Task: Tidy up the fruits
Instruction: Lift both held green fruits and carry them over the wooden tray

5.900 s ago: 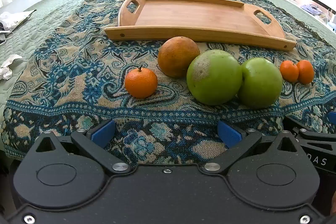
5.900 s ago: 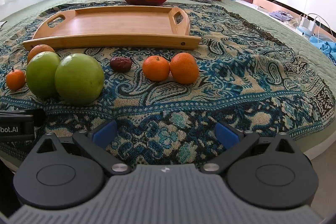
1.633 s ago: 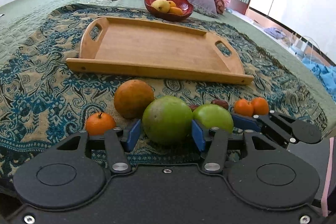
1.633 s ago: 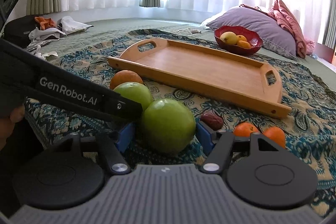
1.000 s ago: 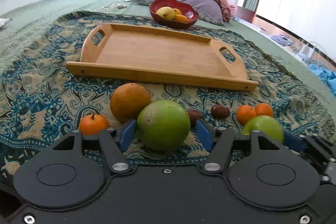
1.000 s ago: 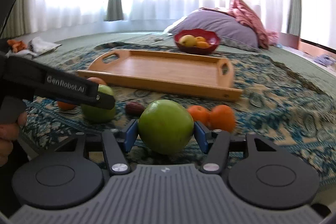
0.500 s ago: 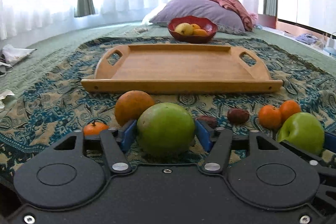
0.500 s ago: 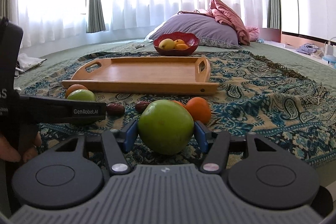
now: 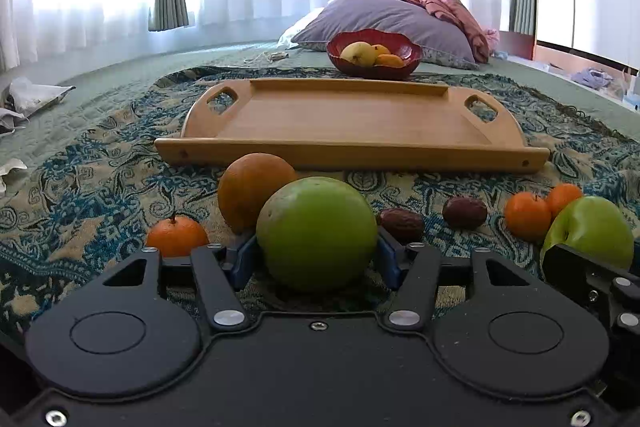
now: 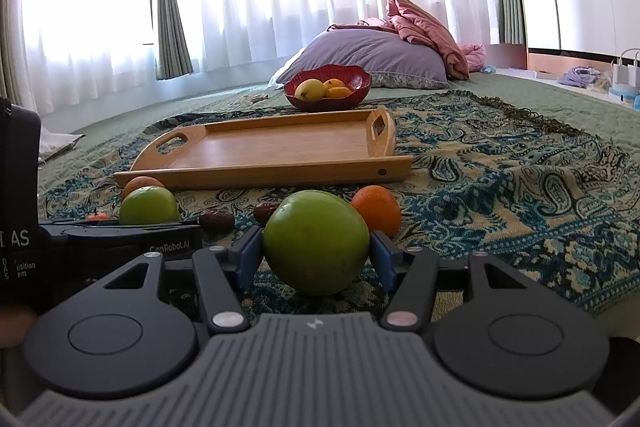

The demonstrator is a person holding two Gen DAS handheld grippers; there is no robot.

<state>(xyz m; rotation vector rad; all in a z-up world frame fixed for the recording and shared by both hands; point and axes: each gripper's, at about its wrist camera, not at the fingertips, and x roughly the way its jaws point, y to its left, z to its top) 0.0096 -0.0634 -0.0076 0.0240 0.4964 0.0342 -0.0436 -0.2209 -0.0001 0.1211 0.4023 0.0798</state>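
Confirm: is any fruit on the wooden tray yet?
No, the wooden tray lies bare; each claw grips a green fruit short of it.

"GenRobot.AI" on left gripper [image 10: 132,241] side.

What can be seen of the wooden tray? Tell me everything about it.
The wooden tray is a long, shallow rectangle of pale, bamboo-like wood with a low rim and a raised, rounded end at each side, each pierced by a cut-out handle. A small dark hole marks each end of its near rail. It lies flat on the patterned blue throw, and nothing is on it. The red bowl stands just behind it; the loose fruit lies in front, apart from it. Neither gripper touches it.
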